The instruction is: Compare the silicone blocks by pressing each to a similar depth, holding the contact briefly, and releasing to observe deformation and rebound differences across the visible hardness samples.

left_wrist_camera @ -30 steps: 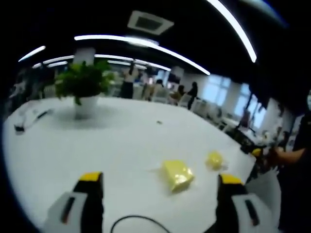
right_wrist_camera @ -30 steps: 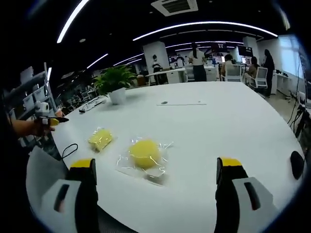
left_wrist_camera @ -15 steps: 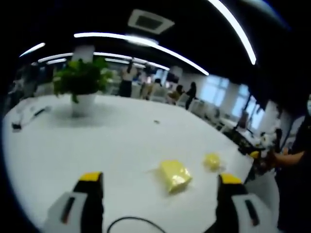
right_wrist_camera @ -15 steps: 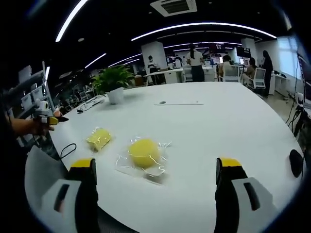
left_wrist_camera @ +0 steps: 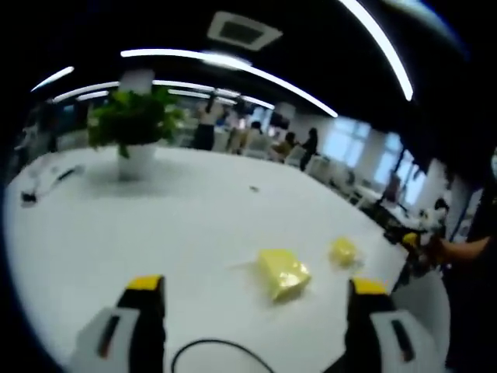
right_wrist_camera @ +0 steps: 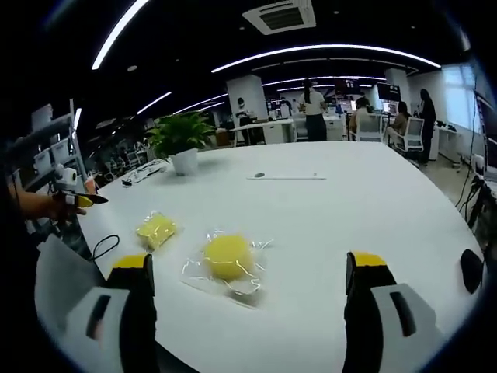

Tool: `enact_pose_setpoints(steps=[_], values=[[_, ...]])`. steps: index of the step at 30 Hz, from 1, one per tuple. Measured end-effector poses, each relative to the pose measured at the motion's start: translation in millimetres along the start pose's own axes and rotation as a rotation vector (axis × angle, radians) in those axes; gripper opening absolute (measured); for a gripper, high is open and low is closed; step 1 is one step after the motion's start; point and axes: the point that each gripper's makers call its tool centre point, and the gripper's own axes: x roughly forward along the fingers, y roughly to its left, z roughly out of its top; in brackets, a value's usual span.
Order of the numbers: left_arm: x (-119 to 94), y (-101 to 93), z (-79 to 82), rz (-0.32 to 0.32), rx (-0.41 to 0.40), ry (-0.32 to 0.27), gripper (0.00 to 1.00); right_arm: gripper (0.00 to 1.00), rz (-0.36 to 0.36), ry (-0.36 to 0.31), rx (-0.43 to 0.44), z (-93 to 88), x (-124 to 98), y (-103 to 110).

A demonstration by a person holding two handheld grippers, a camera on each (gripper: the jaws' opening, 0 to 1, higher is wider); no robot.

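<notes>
Apparently no pressing has begun: both grippers hover off the near edge of the white surface (right_wrist_camera: 373, 202), each with jaws spread wide and gripping nothing. The right gripper (right_wrist_camera: 252, 311) faces the round yellow silicone block (right_wrist_camera: 227, 256), in clear wrapping near that edge; the left gripper (left_wrist_camera: 256, 326) faces the squarish yellow block (left_wrist_camera: 283, 273) just beside it. They lie apart, likely so each can be pressed separately.
</notes>
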Motion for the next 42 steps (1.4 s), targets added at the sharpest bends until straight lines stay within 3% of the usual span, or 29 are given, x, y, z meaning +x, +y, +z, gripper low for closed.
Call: enact_pose_setpoints(steps=[6,8,10,13,15,19,27,32,34,37,42], values=[[2.3,-0.8,-1.6,-0.011,-0.013,0.011,1.00,0.97,0.011,0.080,0.059,-14.0,0.3,1.7],[3.3,-6.4,-3.9,-0.043,-0.043,0.030,0.97,0.97,0.053,0.029,0.073,-5.5,-0.1,8.0],[5.7,-5.3,-4.0,-0.039,-0.035,0.035,0.94,0.97,0.034,0.047,0.061,-8.4,-1.4,5.0],[9.8,-8.1,-3.8,-0.050,-0.032,0.037,1.00,0.97,0.025,0.053,0.070,-10.1,-1.6,0.1],[13.3,-17.9,-5.2,-0.094,-0.046,0.052,1.00,0.96,0.024,0.060,0.072,-11.2,-2.1,-0.6],[19.1,-22.8,-2.0,-0.089,-0.033,0.053,1.00,0.97,0.006,0.054,0.060,-9.4,-3.0,-2.9],[41.1,-13.1,4.4,-0.068,-0.065,0.106,0.97,0.96,0.006,0.059,0.064,-8.0,-1.6,-0.7],[54.2,-6.5,9.5,-0.061,-0.087,0.118,1.00,0.96,0.005,0.075,0.051,-11.0,-0.2,3.4],[58.5,2.0,5.4,-0.034,-0.091,0.169,0.98,0.96,0.013,0.090,0.036,-14.2,1.0,7.1],[64.7,3.6,7.4,-0.028,-0.107,0.190,1.00,0.96,0.024,0.113,0.008,-20.6,3.6,12.0],[77.2,7.6,11.0,-0.046,-0.058,0.206,1.00,0.96,0.035,0.137,0.004,-28.8,7.5,15.7]])
